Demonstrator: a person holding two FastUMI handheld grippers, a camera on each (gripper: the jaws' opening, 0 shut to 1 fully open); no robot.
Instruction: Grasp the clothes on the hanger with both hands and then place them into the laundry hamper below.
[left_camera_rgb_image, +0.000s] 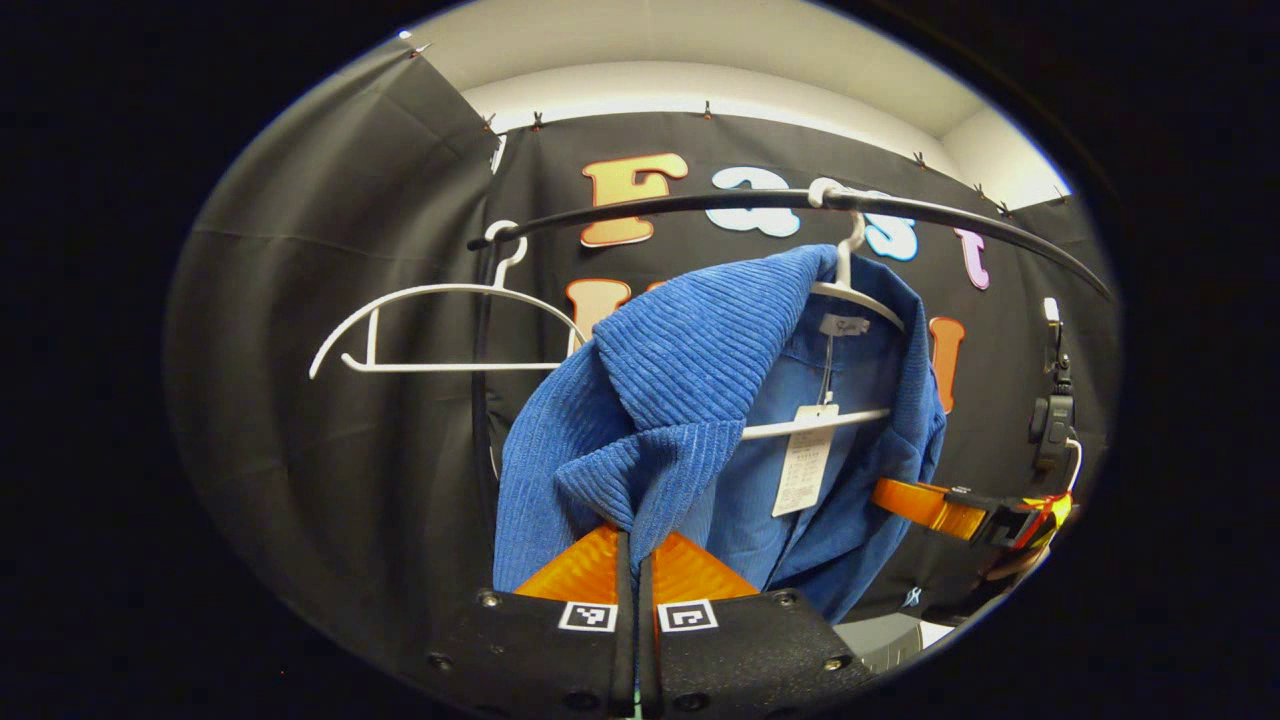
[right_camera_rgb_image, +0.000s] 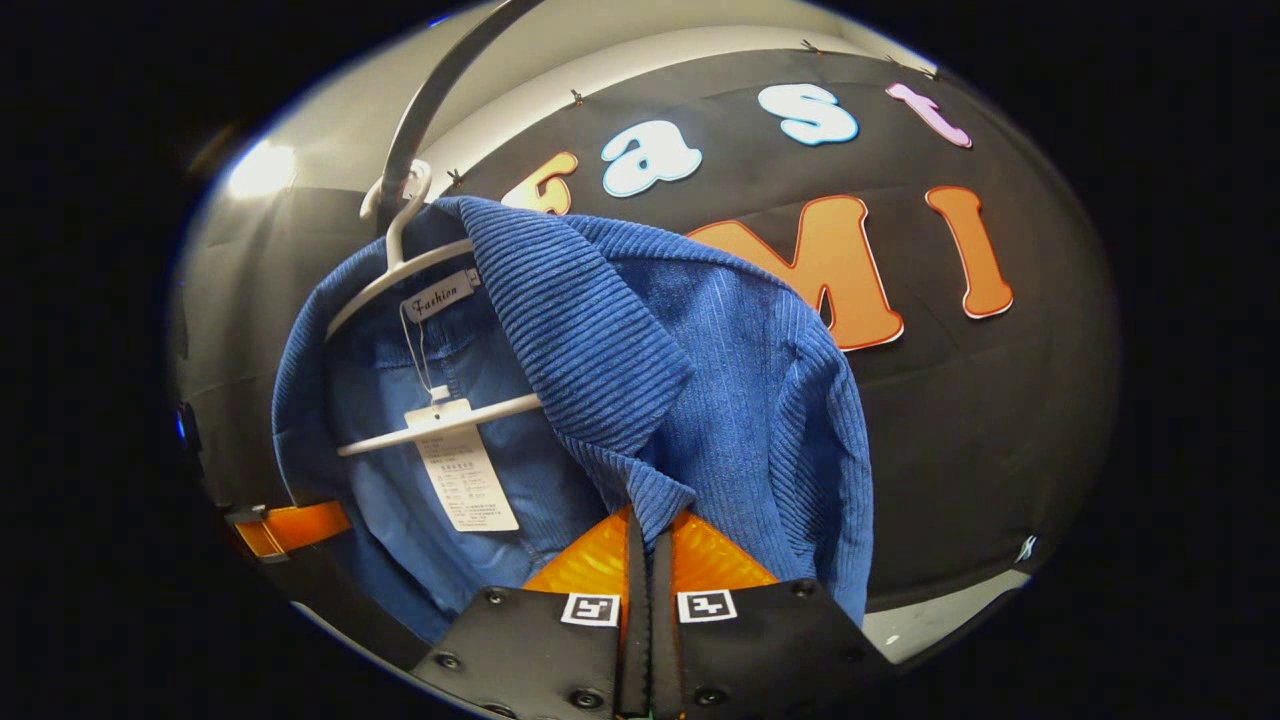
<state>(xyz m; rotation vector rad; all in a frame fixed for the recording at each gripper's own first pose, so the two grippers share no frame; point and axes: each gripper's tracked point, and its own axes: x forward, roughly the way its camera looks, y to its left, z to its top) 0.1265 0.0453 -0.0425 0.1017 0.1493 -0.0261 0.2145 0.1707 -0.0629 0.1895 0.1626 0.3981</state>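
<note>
Left gripper view: we saw blue corduroy jacket (left_camera_rgb_image: 700, 400) at frame centre, hung on white hanger (left_camera_rgb_image: 850, 290) from black rail (left_camera_rgb_image: 700, 205) across upper frame. Our left tongs (left_camera_rgb_image: 632, 545) at bottom centre were pinched closed on jacket's lapel edge. Empty hanger (left_camera_rgb_image: 440, 330) hung at upper left. Other tongs (left_camera_rgb_image: 925, 505) met jacket at lower right.

Right gripper view: jacket (right_camera_rgb_image: 720, 380) filled frame centre, paper tag (right_camera_rgb_image: 465, 475) dangling at left. Our right tongs (right_camera_rgb_image: 648, 545) at bottom centre were clamped on jacket's front edge.

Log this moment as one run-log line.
left gripper: shut on jacket | right gripper: shut on jacket | jacket: on hanger on rail | spare hanger: bare | hamper: unseen
</note>
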